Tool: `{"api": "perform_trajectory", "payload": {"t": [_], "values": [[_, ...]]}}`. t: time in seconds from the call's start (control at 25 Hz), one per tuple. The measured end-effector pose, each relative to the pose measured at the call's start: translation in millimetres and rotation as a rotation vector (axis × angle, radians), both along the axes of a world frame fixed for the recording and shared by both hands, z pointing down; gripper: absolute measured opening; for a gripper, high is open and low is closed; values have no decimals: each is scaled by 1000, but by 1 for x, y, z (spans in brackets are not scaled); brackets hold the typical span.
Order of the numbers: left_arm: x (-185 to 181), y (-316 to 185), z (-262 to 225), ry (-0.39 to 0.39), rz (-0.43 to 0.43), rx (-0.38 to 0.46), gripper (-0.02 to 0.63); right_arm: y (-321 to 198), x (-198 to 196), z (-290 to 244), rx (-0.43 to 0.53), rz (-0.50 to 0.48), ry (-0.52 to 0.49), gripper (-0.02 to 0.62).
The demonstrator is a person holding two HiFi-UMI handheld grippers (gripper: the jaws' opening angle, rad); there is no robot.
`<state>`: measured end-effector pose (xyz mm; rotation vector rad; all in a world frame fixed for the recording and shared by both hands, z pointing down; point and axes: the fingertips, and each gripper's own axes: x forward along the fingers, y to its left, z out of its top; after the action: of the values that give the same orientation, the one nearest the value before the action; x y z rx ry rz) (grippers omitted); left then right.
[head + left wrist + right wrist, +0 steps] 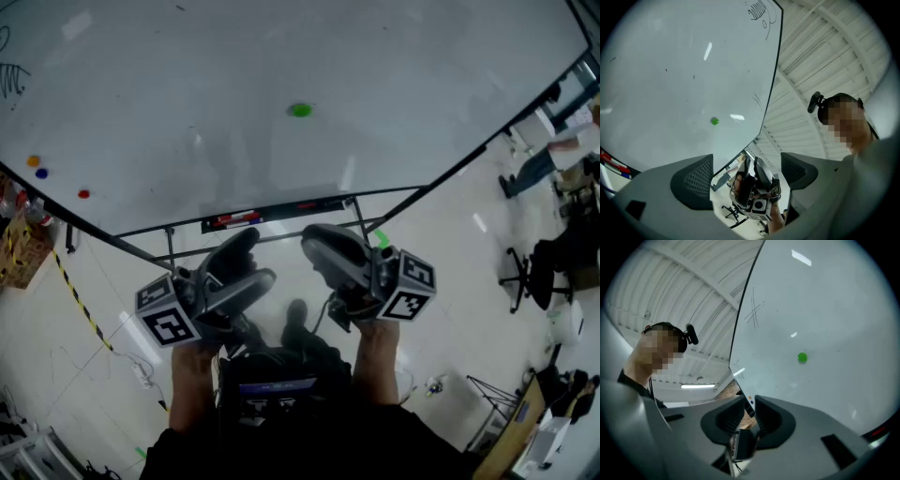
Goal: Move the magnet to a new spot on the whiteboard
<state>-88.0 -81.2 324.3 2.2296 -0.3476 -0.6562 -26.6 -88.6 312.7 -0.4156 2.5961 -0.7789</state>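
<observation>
A small green magnet (300, 110) sticks to the whiteboard (187, 84), well ahead of both grippers and apart from them. My left gripper (251, 264) is held below the board's lower edge, its jaws wide open and empty. In the left gripper view the green magnet (715, 121) lies far beyond the left gripper (746, 176), and the other gripper shows through the gap. My right gripper (317, 246) hovers beside it. Its jaws stand a narrow gap apart with nothing between them. The right gripper view shows the green magnet (802, 357) up and to the right of the right gripper (749, 417).
Orange (34, 160), blue (41, 173) and red (83, 194) magnets sit at the board's left. A marker tray (258, 217) runs along the bottom edge. Black scribbles (11, 77) mark the upper left. An office chair (525, 274) and striped floor tape (77, 298) lie around.
</observation>
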Motion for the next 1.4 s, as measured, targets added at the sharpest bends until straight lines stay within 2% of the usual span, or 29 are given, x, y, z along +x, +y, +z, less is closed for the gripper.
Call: {"api": "perform_trajectory", "payload": {"t": [0.36, 0.72, 0.88, 1.16, 1.28, 1.4], "values": [[56, -30, -26, -53, -66, 30, 443, -48, 63, -19, 72, 50, 46, 89], [80, -45, -20, -96, -159, -1, 443, -76, 90, -6, 63, 5, 21, 89], [81, -54, -16, -106, -170, -18, 443, -87, 96, -3, 59, 20, 19, 89], [70, -74, -19, -91, -115, 27, 443, -108, 86, -5, 104, 110, 65, 92], [48, -82, -20, -75, -93, 33, 443, -118, 66, -7, 121, 173, 126, 106], [26, -89, -24, -68, -70, 46, 443, -130, 49, -10, 166, 298, 243, 130]]}}
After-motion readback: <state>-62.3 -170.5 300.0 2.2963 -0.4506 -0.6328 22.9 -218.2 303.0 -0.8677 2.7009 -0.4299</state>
